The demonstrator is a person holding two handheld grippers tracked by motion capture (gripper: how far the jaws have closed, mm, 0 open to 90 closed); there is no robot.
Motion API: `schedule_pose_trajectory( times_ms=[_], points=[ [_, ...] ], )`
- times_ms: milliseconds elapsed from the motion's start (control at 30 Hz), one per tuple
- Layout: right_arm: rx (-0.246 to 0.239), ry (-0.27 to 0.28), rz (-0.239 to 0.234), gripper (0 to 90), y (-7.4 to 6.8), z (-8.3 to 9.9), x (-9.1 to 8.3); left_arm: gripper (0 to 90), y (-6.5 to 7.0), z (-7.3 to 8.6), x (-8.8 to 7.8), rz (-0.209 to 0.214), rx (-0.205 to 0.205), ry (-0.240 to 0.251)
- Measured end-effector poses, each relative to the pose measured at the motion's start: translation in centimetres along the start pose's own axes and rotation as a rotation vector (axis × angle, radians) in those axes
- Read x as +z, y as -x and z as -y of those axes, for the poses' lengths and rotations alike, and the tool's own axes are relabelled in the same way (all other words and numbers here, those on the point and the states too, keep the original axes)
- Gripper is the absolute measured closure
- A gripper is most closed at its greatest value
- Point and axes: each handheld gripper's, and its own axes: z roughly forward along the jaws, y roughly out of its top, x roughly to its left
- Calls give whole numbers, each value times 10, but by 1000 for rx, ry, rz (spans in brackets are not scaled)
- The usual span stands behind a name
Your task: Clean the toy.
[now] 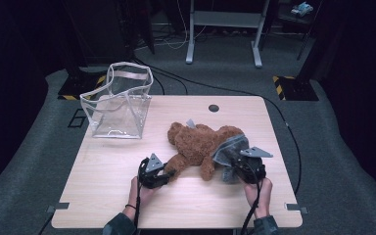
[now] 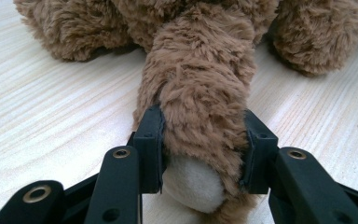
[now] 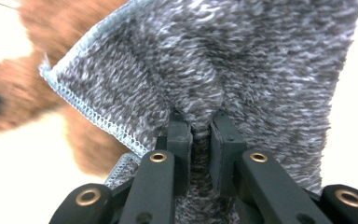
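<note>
A brown teddy bear (image 1: 196,142) lies on the wooden table (image 1: 107,166), head toward the far left. My left gripper (image 1: 165,174) is shut on one of its furry limbs (image 2: 200,88), the pads squeezing it just above the pale sole (image 2: 193,184). My right gripper (image 1: 235,164) is shut on a fold of grey knitted cloth (image 3: 242,60) with a light stitched hem, lifted beside the bear's lower body. The cloth (image 1: 230,147) drapes over that gripper and part of the bear. The bear's brown fur (image 3: 18,98) shows blurred behind the cloth.
A clear plastic tote bag (image 1: 120,100) with pale handles stands open at the table's far left. A round cable hole (image 1: 214,107) sits at the far edge. Beyond the table are a cable on the grey carpet and a white desk frame (image 1: 225,29).
</note>
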Motion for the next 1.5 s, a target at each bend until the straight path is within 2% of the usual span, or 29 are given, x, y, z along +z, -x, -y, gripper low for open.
schedule_pose_trajectory(
  times_ms=[100,167,267,300,400,567,633,700,733,767,867,933,967,1100,1200,1233,1367,1433,1467,1500],
  points=[
    [-52,16,-32,804,-20,-15,9,586,0,0,1,-4,-4,8],
    [-77,-10,-45,804,-34,-20,24,586,0,0,1,-5,-4,7],
    [-74,-60,-51,805,-46,-15,44,585,0,0,0,0,-2,0],
    [-82,-64,-52,806,-47,-13,46,584,0,0,0,-3,-3,4],
    [-64,-87,-60,806,-47,-3,50,584,0,0,0,1,-4,1],
    [-66,-160,-74,805,-41,13,54,583,-1,0,0,4,-4,-2],
    [-65,-152,-73,804,-37,13,50,583,0,0,0,1,-5,0],
    [-39,-96,-75,804,-32,6,38,583,-1,0,0,1,-6,1],
    [-56,-73,-74,804,-30,2,32,582,0,0,0,1,-6,1],
    [-46,-56,-70,803,-31,-1,28,582,0,0,0,1,-5,1],
    [-75,0,-81,802,-39,-17,19,579,0,0,0,1,-5,1],
    [-88,12,-93,801,-43,-22,19,577,0,0,0,0,-4,1],
    [-102,18,-111,800,-52,-28,22,574,-1,0,0,1,-5,1],
    [-119,-10,-133,796,-67,-33,35,572,0,0,0,0,-9,2],
    [-133,-67,-147,798,-76,-28,52,570,0,0,0,3,-15,3],
    [-130,-66,-152,798,-78,-26,55,569,0,0,0,2,-14,3],
    [-115,-60,-164,800,-80,-16,57,569,0,0,0,3,-16,3],
    [-140,-74,-175,801,-81,-13,58,569,0,0,0,2,-15,3],
    [-129,-84,-178,802,-85,-10,59,568,0,0,0,1,-14,3],
    [-140,-99,-191,802,-88,-7,61,568,0,0,0,2,-14,3]
  ],
)
